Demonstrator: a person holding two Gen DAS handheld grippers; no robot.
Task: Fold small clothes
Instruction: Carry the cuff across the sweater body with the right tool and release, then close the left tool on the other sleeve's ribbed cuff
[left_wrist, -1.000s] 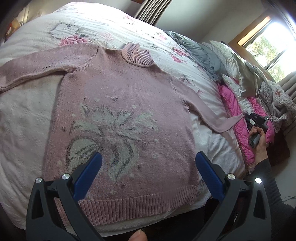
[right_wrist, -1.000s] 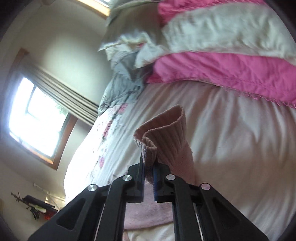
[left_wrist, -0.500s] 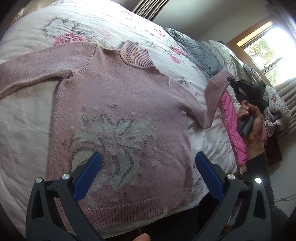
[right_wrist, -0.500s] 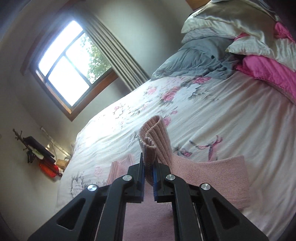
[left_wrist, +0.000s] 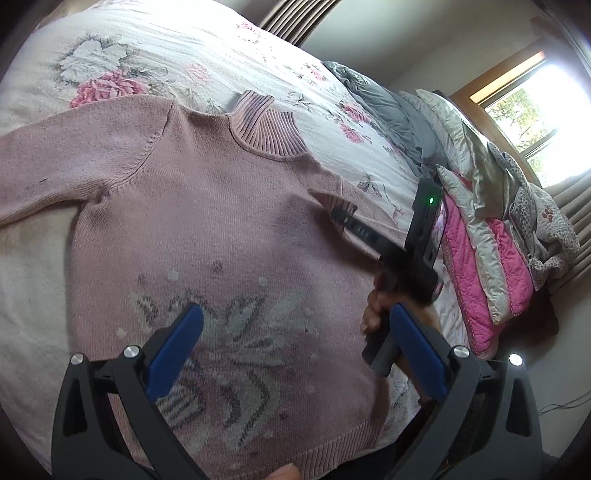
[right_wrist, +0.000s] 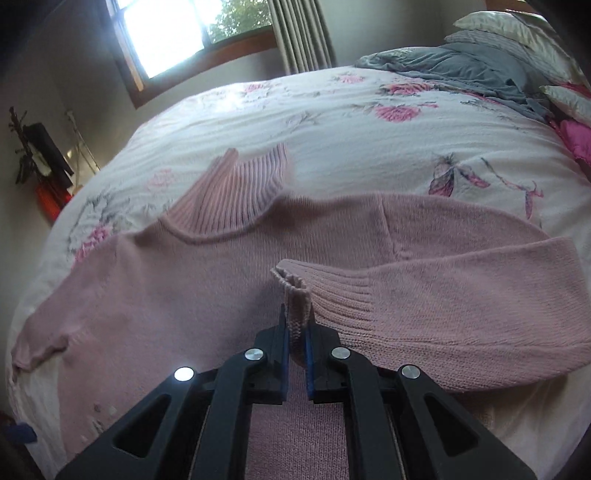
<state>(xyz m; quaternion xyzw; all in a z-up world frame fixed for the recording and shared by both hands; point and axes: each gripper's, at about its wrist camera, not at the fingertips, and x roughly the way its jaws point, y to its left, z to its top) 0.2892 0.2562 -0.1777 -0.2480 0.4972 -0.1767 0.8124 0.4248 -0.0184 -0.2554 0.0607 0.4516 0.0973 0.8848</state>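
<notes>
The pink knit sweater (left_wrist: 207, 229) lies flat, front up, on the floral bed (right_wrist: 369, 122), so its sleeves can fold inward. The right tongs (right_wrist: 295, 332) pinch the ribbed cuff (right_wrist: 295, 284), holding that sleeve doubled across the chest. The left tongs (left_wrist: 295, 343), spread wide, hover over the soft woven flower motif, probably ready to steady the body.

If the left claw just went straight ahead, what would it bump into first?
Probably the pink sweater, around its flower pattern. The open left claw points at it with nothing between, though depth is hard to judge.
</notes>
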